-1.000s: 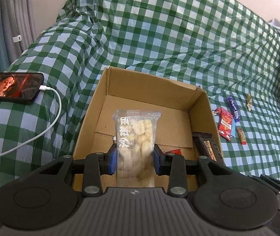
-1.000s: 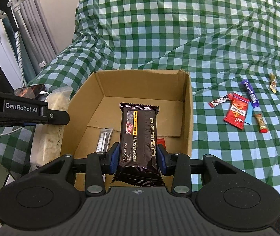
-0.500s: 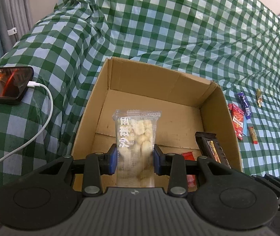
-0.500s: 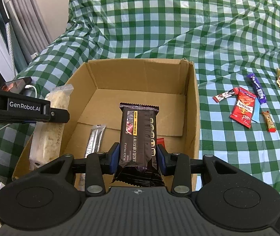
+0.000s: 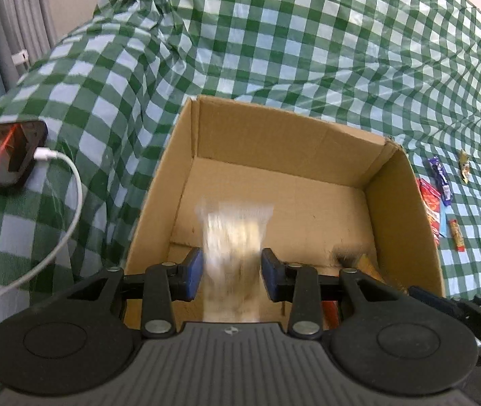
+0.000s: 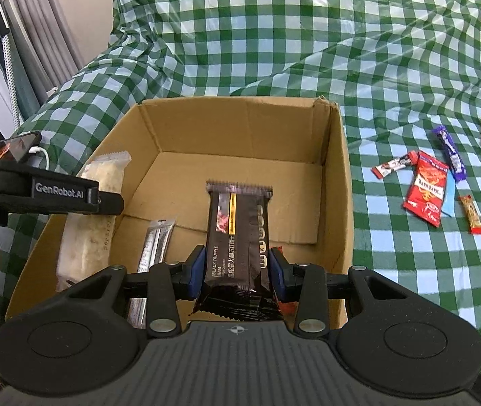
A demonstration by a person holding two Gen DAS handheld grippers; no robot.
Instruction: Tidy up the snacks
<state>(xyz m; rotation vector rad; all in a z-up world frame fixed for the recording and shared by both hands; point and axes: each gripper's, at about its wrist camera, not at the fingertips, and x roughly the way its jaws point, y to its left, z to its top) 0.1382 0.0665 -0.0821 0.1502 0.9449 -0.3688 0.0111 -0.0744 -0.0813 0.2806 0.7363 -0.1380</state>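
Blurring between the just-opened left gripper [image 5: 232,272], a released puffed-snack pack [image 5: 233,237]; right gripper [image 6: 237,272] clenching a black cracker pack [image 6: 237,233].

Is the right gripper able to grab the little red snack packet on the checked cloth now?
Probably not yet: the right gripper is shut on a black snack bar, and the cardboard box's wall stands between it and the red packet.

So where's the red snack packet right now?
In the right wrist view the red snack packet lies on the checked cloth right of the cardboard box, between a small red-and-white bar and a purple bar.
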